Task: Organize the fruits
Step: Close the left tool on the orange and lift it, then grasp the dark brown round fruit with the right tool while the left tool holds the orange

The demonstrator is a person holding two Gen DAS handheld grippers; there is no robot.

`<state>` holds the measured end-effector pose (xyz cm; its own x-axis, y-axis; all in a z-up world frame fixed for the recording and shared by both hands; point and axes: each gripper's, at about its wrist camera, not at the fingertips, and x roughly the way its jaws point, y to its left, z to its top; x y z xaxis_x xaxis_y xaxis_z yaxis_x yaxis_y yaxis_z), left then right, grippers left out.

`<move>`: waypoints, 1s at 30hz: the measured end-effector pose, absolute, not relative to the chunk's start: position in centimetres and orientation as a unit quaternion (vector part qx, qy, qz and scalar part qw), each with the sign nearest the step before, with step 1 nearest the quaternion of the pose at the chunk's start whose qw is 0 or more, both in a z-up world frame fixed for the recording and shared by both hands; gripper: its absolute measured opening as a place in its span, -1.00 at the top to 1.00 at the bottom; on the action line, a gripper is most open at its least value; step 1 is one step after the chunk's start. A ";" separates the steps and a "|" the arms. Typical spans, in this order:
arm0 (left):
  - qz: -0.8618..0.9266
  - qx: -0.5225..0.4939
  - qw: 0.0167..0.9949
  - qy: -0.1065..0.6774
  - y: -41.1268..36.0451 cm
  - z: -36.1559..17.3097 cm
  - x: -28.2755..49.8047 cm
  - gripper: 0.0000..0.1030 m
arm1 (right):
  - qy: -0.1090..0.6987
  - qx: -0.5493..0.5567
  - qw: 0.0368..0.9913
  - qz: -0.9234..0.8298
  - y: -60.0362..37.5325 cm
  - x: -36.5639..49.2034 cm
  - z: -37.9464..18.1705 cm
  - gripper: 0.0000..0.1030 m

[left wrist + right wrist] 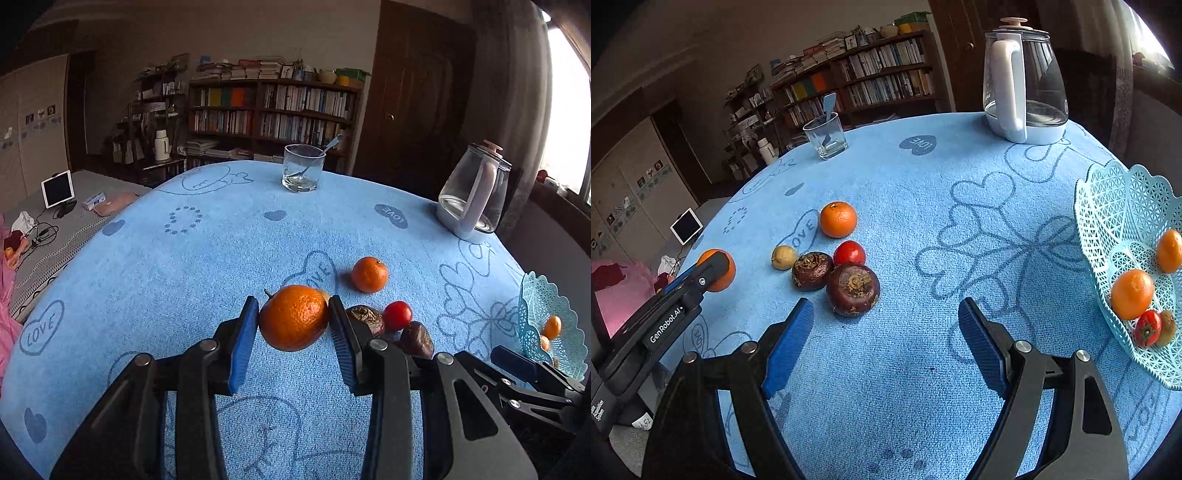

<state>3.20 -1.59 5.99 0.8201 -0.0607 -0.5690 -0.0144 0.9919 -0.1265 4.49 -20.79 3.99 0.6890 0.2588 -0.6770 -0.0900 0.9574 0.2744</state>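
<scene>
Left gripper (293, 319) clamped on orange (293, 317), soft rind, gripping round middle; right gripper (886, 338) wide open, nothing in it.

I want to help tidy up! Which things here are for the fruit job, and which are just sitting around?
For the job: big orange held in the left gripper; loose orange; red fruit; two dark brown fruits; small yellowish fruit; blue basket; empty right gripper.

Just sitting around: glass with spoon; kettle; tablet.
</scene>
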 end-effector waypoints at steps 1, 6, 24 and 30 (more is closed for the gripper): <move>-0.012 -0.065 0.951 0.302 -1.5 5.9 3.2 0.23 | 0.385 0.108 0.911 0.096 -20.5 4.9 3.9 -0.59; -0.010 -0.068 0.950 0.305 -1.3 6.0 3.2 0.23 | 0.397 0.090 0.907 0.105 -18.7 6.5 3.1 -0.59; -0.009 -0.074 0.947 0.314 -1.0 5.9 3.2 0.23 | 0.418 0.031 0.902 0.105 -16.4 8.4 1.7 0.18; -0.009 -0.074 0.946 0.315 -1.1 5.9 3.2 0.23 | 0.397 0.034 0.912 0.098 -16.8 7.2 2.7 0.18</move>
<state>3.21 -1.10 5.86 0.8018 -0.0642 -0.5941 -0.0290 0.9889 -0.1460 7.24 -16.80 2.72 0.6653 0.2057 -0.7177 -0.1513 0.9785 0.1402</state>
